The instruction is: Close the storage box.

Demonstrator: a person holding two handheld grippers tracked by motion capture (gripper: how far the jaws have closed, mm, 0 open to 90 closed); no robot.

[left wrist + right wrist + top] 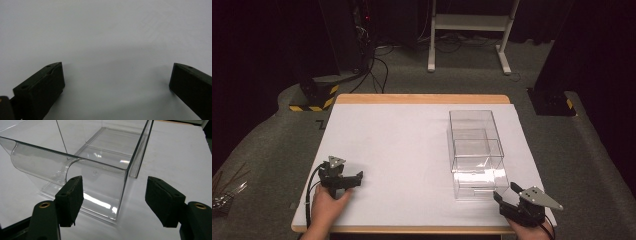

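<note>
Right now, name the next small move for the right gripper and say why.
Probably ease the right gripper forward a little toward the clear drawer. Its jaws stand open and hold nothing, and the drawer's near front corner lies just ahead between them, pulled partly out of the clear box. The left gripper is open over bare white tabletop.

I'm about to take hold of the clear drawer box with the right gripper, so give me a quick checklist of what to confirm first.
1. Right gripper open: ok, jaws wide apart.
2. Right gripper aimed at the clear drawer box: ok, its near corner sits between the jaws.
3. Drawer partly pulled out toward the person: ok.
4. Drawer holds nothing: ok, looks bare.
5. Left gripper free: ok, open over the white tabletop.
6. Jaws touching the box: cannot tell.
</note>
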